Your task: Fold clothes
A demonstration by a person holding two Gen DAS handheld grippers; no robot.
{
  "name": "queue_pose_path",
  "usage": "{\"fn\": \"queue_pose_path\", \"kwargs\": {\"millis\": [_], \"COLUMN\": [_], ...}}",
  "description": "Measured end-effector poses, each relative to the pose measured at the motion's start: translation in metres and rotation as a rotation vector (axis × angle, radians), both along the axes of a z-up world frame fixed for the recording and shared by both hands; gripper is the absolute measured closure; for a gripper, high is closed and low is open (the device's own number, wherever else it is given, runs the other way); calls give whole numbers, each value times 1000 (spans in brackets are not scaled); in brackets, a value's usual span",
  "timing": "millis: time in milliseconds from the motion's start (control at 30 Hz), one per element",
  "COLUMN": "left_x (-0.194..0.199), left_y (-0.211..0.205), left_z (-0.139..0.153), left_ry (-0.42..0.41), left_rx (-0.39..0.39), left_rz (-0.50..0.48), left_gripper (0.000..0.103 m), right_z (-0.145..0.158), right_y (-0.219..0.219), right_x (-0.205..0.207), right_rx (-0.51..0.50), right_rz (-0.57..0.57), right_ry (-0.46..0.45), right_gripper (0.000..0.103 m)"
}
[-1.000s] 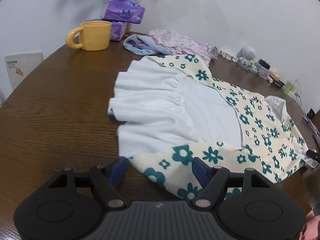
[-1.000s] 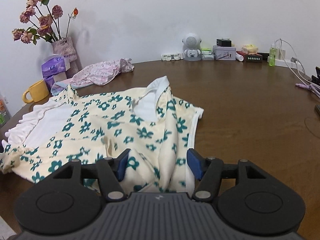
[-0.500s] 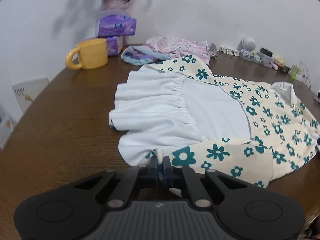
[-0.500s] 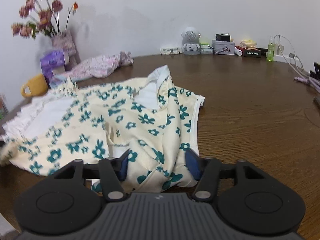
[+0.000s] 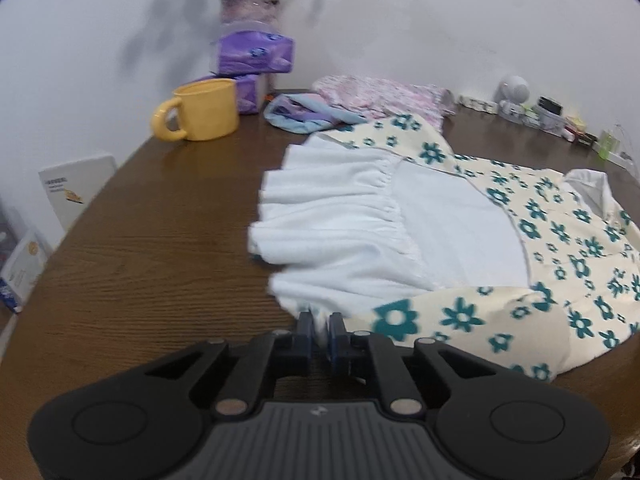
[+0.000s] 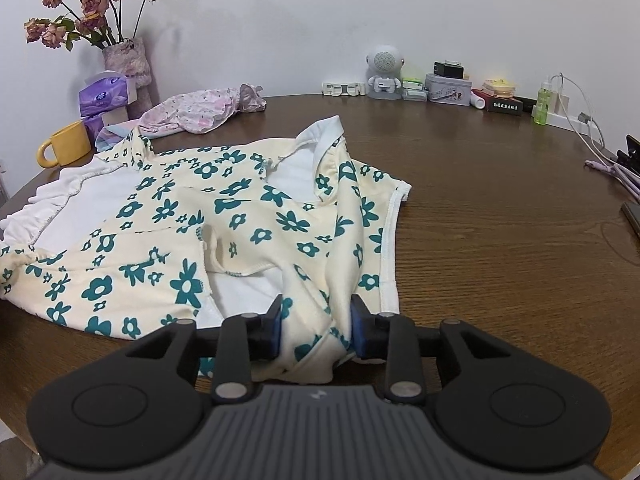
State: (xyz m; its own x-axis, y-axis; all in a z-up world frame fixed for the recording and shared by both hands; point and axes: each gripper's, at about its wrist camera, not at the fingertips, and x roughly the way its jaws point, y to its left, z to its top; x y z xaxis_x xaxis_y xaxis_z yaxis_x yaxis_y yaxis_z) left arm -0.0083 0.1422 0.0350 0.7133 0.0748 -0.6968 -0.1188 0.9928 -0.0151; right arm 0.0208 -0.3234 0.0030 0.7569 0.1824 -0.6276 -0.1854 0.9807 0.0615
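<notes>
A cream dress with teal flowers (image 6: pixel 256 208) lies spread on the brown wooden table (image 6: pixel 500 220), its white lining and ruffled hem (image 5: pixel 340 216) turned up. My left gripper (image 5: pixel 321 330) pinches the near corner of the hem; its jaws are opening slightly, with cloth still pressed between the pads. My right gripper (image 6: pixel 316 326) is at the dress's near edge by the sleeve. Its jaws are closing, and a bunch of flowered cloth fills the gap and touches both blue pads (image 6: pixel 276 326).
A yellow mug (image 5: pixel 204 110), purple tissue packs (image 5: pixel 254 54) and a vase of dried roses (image 6: pixel 128 68) stand at the far left. A pink garment (image 6: pixel 200 110) and a blue cloth (image 5: pixel 308 114) lie behind the dress. A small speaker figure (image 6: pixel 384 72), boxes, a green bottle (image 6: pixel 542 106) and cables (image 6: pixel 612 168) line the back right.
The left jaws went from wide apart to pinched on the hem corner. The right jaws narrowed around the cloth, which has bunched up between them.
</notes>
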Motion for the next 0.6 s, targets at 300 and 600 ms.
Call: {"fn": "queue_pose_path", "kwargs": {"millis": [300, 600], "left_x": [-4, 26], "left_y": [-1, -23], "left_z": [28, 4], "left_ry": [-128, -39], "left_rx": [-30, -86], "left_rz": [-72, -261], "left_gripper": [64, 72], "right_z": [42, 20], "right_y": [4, 47], "right_x": [-13, 38], "right_rx": [85, 76], "right_rz": [55, 202], "right_ry": [-75, 101], "right_gripper": [62, 63]}}
